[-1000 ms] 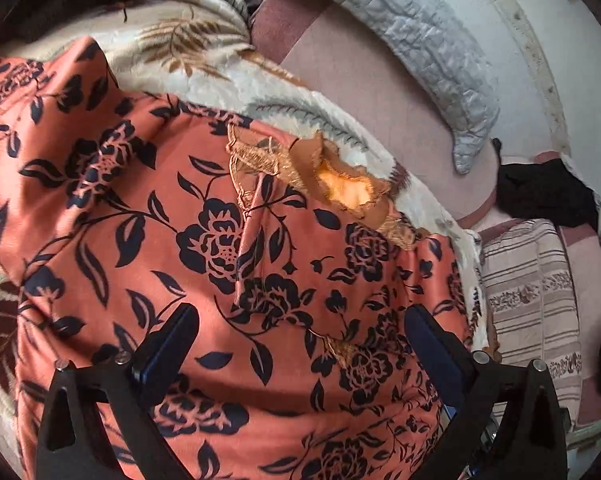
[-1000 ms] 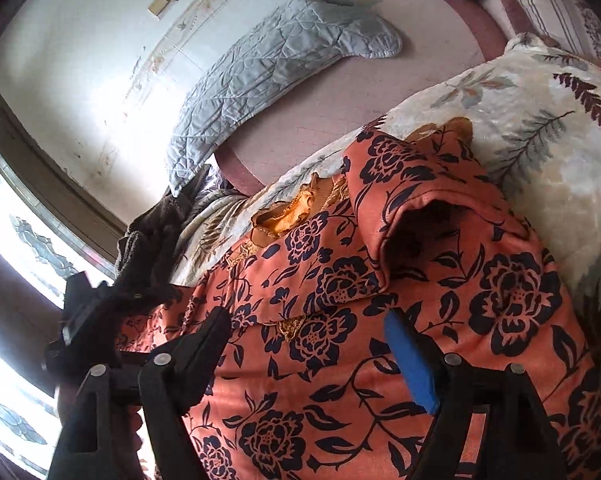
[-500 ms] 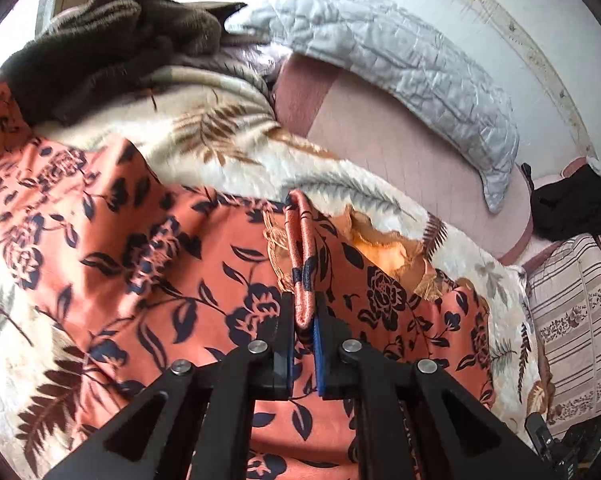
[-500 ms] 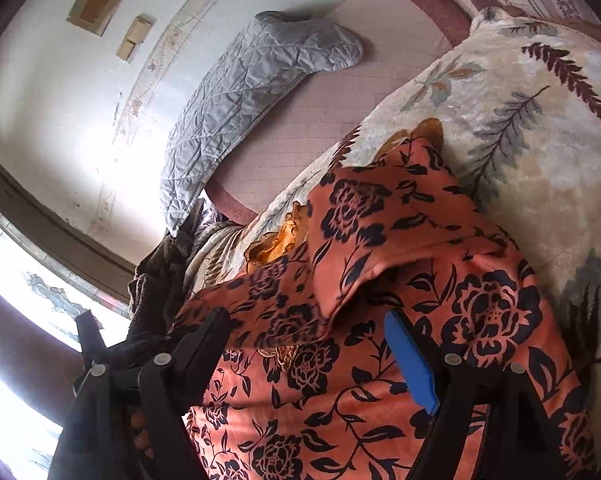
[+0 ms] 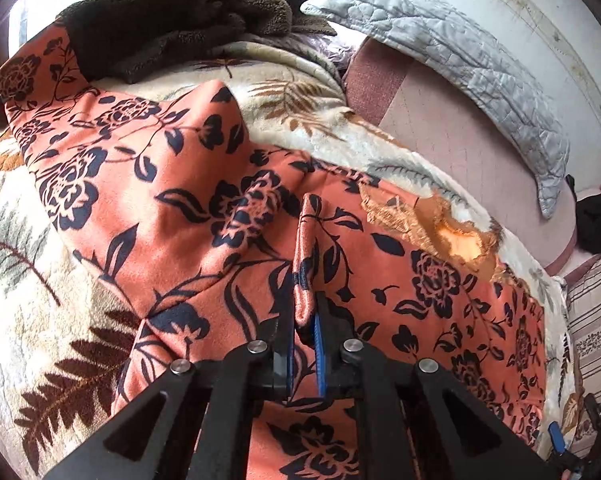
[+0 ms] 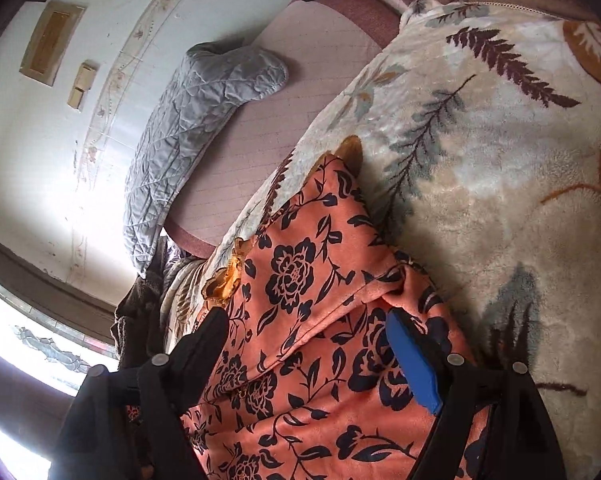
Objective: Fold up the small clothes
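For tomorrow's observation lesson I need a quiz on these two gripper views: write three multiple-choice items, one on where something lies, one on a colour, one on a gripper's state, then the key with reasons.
1. Where does the dark brown towel lie?
A. on the far part of the leaf-print blanket, beyond the garment
B. between the right gripper's fingers
C. on the grey quilted pillow

2. What colour is the flower print on the orange floral garment?
A. white
B. dark navy
C. green

3. How does the left gripper stand?
A. wide open above the blanket
B. shut on a pinched fold of the garment
C. out of view

Key: A, the towel is heaped past the garment's far edge; B, the roses and leaves are dark navy on orange; B, a fabric ridge rises from between its closed fingers, while the right gripper is open.
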Demonstrator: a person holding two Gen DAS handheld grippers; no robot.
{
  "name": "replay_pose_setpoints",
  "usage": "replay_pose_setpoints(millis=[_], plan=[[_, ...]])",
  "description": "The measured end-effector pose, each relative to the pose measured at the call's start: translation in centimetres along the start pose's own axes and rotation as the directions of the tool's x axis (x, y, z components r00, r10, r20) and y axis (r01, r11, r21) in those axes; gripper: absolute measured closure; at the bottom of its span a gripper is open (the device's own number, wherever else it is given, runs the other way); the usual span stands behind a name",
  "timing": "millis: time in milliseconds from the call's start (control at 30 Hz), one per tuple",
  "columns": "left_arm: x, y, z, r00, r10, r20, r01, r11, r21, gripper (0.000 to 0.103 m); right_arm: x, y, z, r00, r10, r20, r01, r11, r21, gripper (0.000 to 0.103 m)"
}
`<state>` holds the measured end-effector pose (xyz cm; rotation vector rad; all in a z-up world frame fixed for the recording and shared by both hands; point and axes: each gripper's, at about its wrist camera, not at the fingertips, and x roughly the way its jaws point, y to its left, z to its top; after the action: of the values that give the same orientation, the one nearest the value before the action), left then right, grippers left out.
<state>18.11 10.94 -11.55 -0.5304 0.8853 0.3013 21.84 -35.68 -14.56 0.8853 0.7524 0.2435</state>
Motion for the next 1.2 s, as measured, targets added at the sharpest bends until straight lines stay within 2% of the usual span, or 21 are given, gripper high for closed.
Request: replay_pose_setpoints(millis=[33, 200, 300, 367, 400, 433, 467, 500, 567, 633, 667, 700, 733, 767, 800, 867, 967, 1033, 1133, 1200], plan=[[0.7, 0.4, -0.4, 0.999, 0.010, -0.035, -0.011, 1.000, -0.014, 0.095, 0.4, 0.3, 0.2, 1.000, 0.006, -0.013, -0.006, 1.000, 0.002, 0.020], [0.4, 0.8, -0.2, 1.000, 0.002, -0.008, -0.003, 1.000, -0.024, 0.091, 3.6, 2.0, 3.2, 0.995, 0.051, -0.087, -0.052, 0.999, 0.002, 0.019], [0.9, 0.8, -0.2, 1.000, 0.002, -0.015, -0.002, 1.000, 0.005, 0.091, 7.6, 0.9, 5.5, 0.969, 0.158, -0.191, -0.138, 0.984, 0.115, 0.012], [0.9, 0.6, -0.3, 1.000, 0.006, -0.012, -0.006, 0.999, 0.032, 0.090, 9.7, -1.4, 6.8, 0.977, 0.052, -0.207, -0.021, 0.989, 0.149, 0.012], [0.9, 0.5, -0.3, 1.000, 0.005, -0.013, -0.005, 0.999, 0.039, 0.090, 10.6, -2.8, 7.3, 0.971, 0.069, -0.228, -0.021, 0.979, 0.204, 0.012], [0.9, 0.5, -0.3, 1.000, 0.001, -0.017, 0.000, 0.999, 0.043, 0.090, 10.4, -3.6, 7.6, 0.973, 0.100, -0.206, -0.041, 0.961, 0.275, 0.012], [0.8, 0.6, -0.2, 1.000, -0.010, -0.017, 0.011, 0.999, 0.046, 0.090, 9.7, -3.1, 8.0, 0.979, 0.097, -0.180, -0.042, 0.957, 0.287, 0.012], [0.9, 0.6, -0.2, 1.000, -0.012, -0.017, 0.013, 0.998, 0.054, 0.089, 8.9, -1.7, 8.5, 0.983, 0.093, -0.161, -0.054, 0.972, 0.227, 0.011], [0.9, 0.4, -0.4, 1.000, -0.007, -0.005, 0.007, 0.997, 0.082, 0.088, 8.7, 1.2, 9.1, 0.974, 0.155, -0.163, -0.141, 0.985, 0.094, 0.011], [0.8, 0.1, -0.6, 1.000, 0.001, 0.003, -0.001, 0.994, 0.105, 0.087, 10.5, 2.1, 9.8, 0.971, 0.123, -0.204, -0.120, 0.992, 0.025, 0.011], [0.8, 0.0, -0.6, 1.000, 0.001, 0.002, -0.001, 0.994, 0.109, 0.085, 11.9, 1.5, 10.3, 0.973, 0.068, -0.220, -0.066, 0.998, 0.015, 0.011], [0.8, 0.0, -0.6, 1.000, -0.005, -0.002, 0.005, 0.994, 0.109, 0.081, 13.2, 0.1, 10.9, 0.974, -0.021, -0.225, 0.029, 0.999, 0.033, 0.011], [0.8, -0.1, -0.5, 1.000, -0.017, -0.011, 0.018, 0.994, 0.108, 0.077, 13.8, -1.5, 11.2, 0.978, -0.013, -0.210, 0.035, 0.994, 0.100, 0.011], [0.8, -0.1, -0.5, 0.999, -0.036, -0.028, 0.039, 0.993, 0.108, 0.066, 13.4, -2.3, 11.4, 0.986, 0.034, -0.162, -0.006, 0.985, 0.173, 0.011], [0.7, -0.3, -0.4, 0.998, -0.058, -0.040, 0.062, 0.992, 0.111, 0.054, 12.6, -2.1, 11.5, 0.990, 0.051, -0.131, -0.025, 0.980, 0.197, 0.010], [0.5, -0.7, -0.3, 0.996, -0.069, -0.053, 0.075, 0.988, 0.135, 0.047, 11.2, -0.5, 10.9, 0.987, 0.104, -0.124, -0.087, 0.987, 0.135, 0.010], [-0.7, -0.4, 0.1, 0.998, -0.059, -0.027, 0.062, 0.991, 0.116, 0.047, 8.9, 1.2, 9.2, 0.989, 0.061, -0.135, -0.060, 0.998, 0.011, 0.010], [-2.2, -0.4, 0.3, 0.996, -0.089, 0.021, 0.086, 0.991, 0.098, 0.047, 7.5, 0.6, 8.8, 0.993, -0.012, -0.117, 0.006, 0.998, -0.057, 0.010], [-3.3, -1.7, 0.3, 0.992, -0.103, 0.067, 0.092, 0.985, 0.145, 0.045, 7.4, -1.8, 9.6, 0.986, -0.083, -0.142, 0.074, 0.995, -0.063, 0.012], [-2.9, -3.0, 0.1, 0.991, -0.121, 0.056, 0.109, 0.976, 0.187, 0.044, 8.3, -2.4, 10.3, 0.983, -0.088, -0.164, 0.077, 0.994, -0.071, 0.017]])
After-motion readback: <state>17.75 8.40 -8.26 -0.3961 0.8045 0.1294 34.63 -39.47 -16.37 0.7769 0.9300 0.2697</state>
